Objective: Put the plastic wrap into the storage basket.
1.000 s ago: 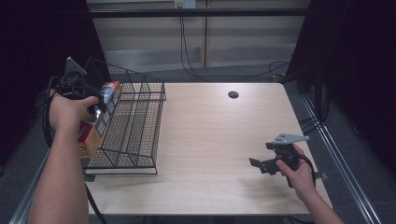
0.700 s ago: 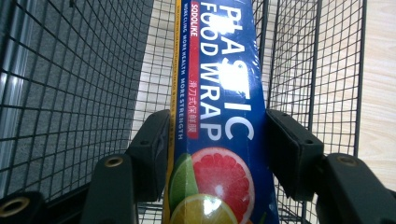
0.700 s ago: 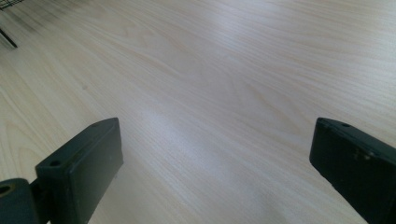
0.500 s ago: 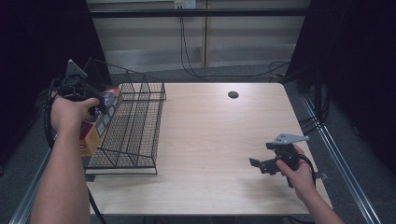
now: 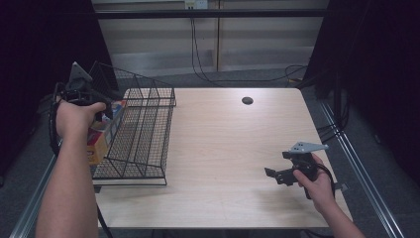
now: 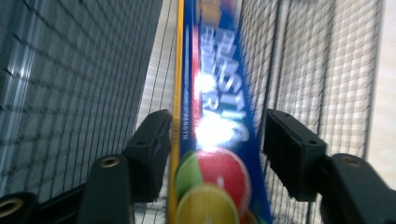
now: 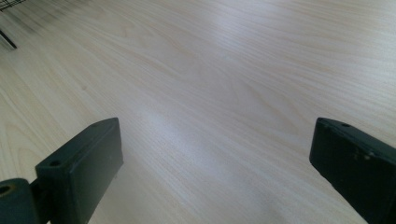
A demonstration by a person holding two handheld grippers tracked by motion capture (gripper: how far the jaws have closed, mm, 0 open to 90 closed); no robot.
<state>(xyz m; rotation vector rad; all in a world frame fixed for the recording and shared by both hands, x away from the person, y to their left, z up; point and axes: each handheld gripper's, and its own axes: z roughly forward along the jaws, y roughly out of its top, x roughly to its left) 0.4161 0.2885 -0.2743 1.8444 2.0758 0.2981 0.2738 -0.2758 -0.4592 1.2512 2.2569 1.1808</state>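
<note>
A flat box (image 5: 100, 142), blue with a yellow edge and coloured balls printed on it (image 6: 212, 93), stands on edge along the left wall of a black wire basket (image 5: 148, 124). My left gripper (image 5: 102, 116) reaches down into the basket, shut on the box's narrow sides, and the person's hand covers most of it. In the left gripper view the two jaws (image 6: 212, 140) flank the box with basket mesh (image 6: 317, 70) on both sides. My right gripper (image 5: 276, 166) rests low over the table at the front right, open, with only bare wood between its jaws (image 7: 210, 163).
The light wooden table (image 5: 223, 148) has a round black cable hole (image 5: 247, 100) near its far edge. The basket takes up the table's left end. Metal rails (image 5: 361, 168) run along the right side, and cables lie on the floor behind.
The box has sunk a little lower in the basket. Neither hand has visibly shifted, and the right gripper stays open.
</note>
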